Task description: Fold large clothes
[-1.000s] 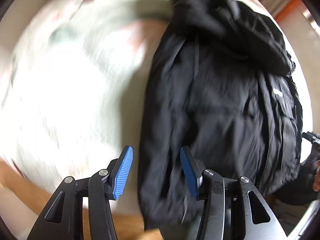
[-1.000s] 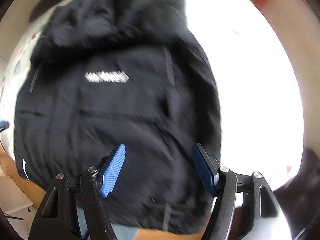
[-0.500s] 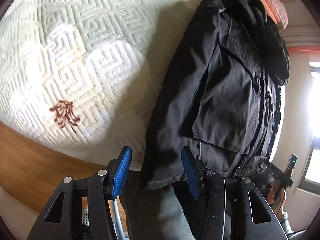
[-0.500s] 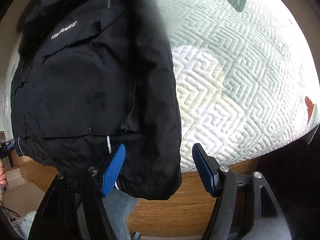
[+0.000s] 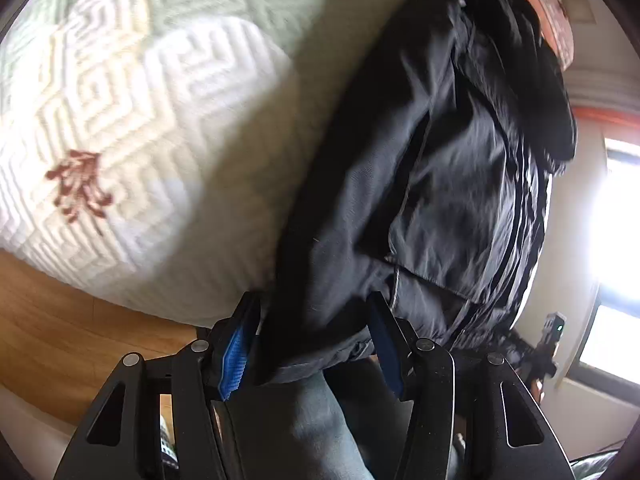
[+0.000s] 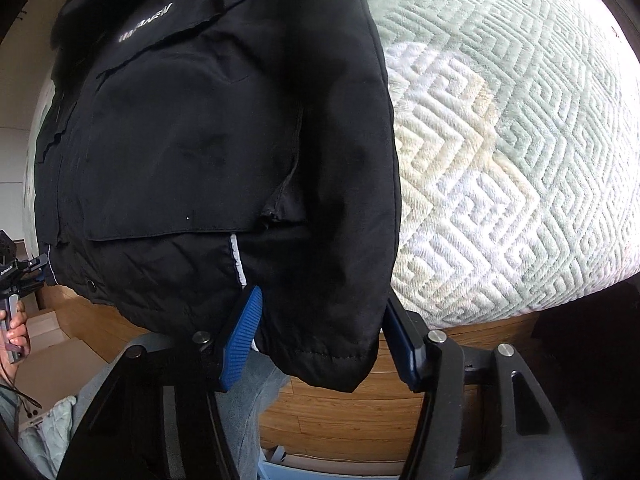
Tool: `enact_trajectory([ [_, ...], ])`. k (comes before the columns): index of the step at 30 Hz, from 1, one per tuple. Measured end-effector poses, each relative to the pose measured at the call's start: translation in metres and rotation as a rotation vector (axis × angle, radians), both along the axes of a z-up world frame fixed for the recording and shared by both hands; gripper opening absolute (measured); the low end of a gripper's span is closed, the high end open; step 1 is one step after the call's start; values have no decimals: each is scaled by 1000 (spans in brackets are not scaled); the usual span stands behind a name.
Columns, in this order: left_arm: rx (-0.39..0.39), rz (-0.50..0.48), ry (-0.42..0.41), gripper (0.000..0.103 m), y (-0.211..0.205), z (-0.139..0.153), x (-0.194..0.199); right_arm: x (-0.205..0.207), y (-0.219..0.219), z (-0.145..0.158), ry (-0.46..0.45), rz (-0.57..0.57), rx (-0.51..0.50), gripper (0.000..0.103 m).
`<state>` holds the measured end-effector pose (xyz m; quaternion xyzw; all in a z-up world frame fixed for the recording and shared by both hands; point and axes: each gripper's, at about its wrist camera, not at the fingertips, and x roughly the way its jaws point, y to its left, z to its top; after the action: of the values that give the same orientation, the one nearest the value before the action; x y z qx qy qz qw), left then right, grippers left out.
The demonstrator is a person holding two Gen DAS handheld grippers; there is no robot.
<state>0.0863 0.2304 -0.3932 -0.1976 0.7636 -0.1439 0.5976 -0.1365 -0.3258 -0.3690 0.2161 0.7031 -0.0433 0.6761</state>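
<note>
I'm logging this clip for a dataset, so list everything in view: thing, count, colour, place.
jacket: one, black with white lettering, lying on the bed, its sleeve cuffs hanging over the near edge
bedspread: one, pale green and white with a raised geometric pattern and a red motif, under the jacket
wooden floor: brown, below the bed edge
window: one, bright, at the far right of the left view
person's legs: blue-grey jeans, between the tools below the bed edge
left tool: one, black with blue pads, open, its fingers on either side of the left sleeve cuff
right tool: one, black with blue pads, open, its fingers on either side of the right sleeve cuff
</note>
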Motion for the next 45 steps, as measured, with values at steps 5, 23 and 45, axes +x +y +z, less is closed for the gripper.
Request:
enact_trajectory([
  [5, 11, -24, -25, 56, -17, 0, -3, 0, -5, 12, -5, 8, -4, 39],
  [23, -6, -74, -186, 10, -46, 76, 13, 15, -38, 123, -158, 17, 53, 13],
  [45, -241, -5, -617, 10, -108, 231, 259, 217, -145, 268, -447, -144, 123, 13],
])
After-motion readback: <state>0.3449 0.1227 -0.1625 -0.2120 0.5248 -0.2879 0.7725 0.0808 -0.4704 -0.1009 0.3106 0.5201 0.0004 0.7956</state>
